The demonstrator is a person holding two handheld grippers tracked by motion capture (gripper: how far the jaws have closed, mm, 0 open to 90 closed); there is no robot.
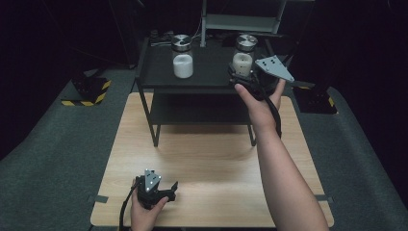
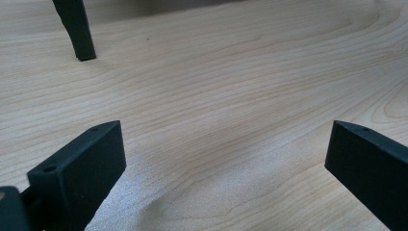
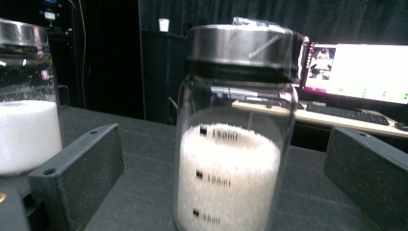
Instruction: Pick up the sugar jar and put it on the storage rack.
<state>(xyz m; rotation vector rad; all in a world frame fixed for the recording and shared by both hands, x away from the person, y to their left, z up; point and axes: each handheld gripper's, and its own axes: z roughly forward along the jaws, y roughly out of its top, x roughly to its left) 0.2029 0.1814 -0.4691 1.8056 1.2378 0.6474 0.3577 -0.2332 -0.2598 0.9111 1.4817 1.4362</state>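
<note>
The jar (image 3: 235,130) sits right of centre in the right gripper view, upright on the black shelf (image 1: 211,72); in the high view it is at upper right of centre, by the right gripper (image 1: 240,79). That gripper is released: its jaws stand wide to either side of the glass with clear gaps, touching nothing. The jar is clear glass with printed volume marks, about half full of white grains, under a steel lid (image 3: 239,45). I judge it moderately heavy for its size, rigid, smooth and prone to slip, and breakable if dropped or knocked over. The best hold is probably across the straight body, near the grain level, not on the lid or the narrowing shoulder. A second jar (image 1: 183,60) stands well apart to its left. The left gripper (image 1: 161,192), low in the high view, rests spread and empty on the wooden table (image 2: 231,96).
</note>
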